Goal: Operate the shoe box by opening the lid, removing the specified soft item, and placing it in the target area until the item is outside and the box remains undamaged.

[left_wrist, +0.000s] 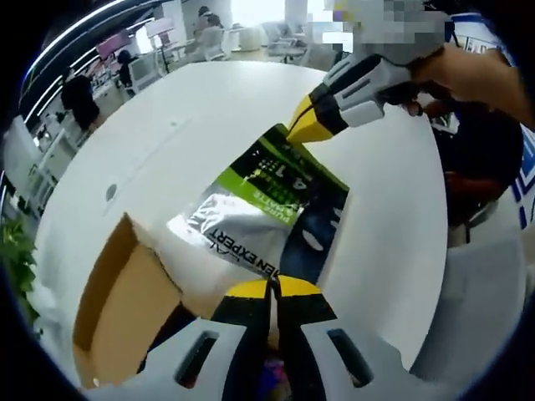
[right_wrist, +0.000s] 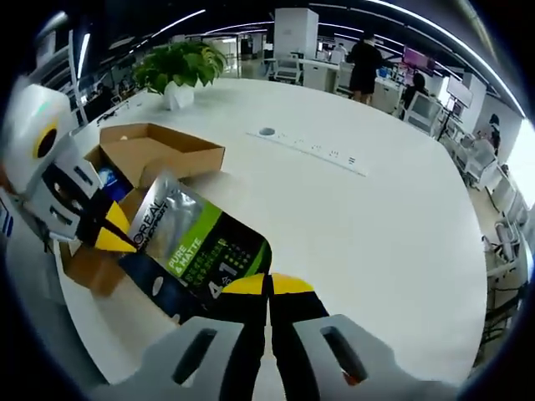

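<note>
Pouch held out of box, above desk.
My left gripper [left_wrist: 272,288] and right gripper [right_wrist: 267,286] jaws each clamp an opposite end of the L'Oréal pouch [right_wrist: 196,246] beside the open cardboard shoe box [right_wrist: 155,150] on the white desk [right_wrist: 376,217].

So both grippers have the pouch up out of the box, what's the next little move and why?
Probably carry the pouch sideways over bare table and lower it: the left gripper and right gripper pinch opposite ends, and it partly overhangs the open box.

a large white table [right_wrist: 393,217] is seen, with a round grommet [right_wrist: 267,131] and a row of small sockets [right_wrist: 322,152] set in its top; a potted green plant [right_wrist: 178,68] stands near its far edge, and office desks with chairs [right_wrist: 288,68] are seen behind
</note>
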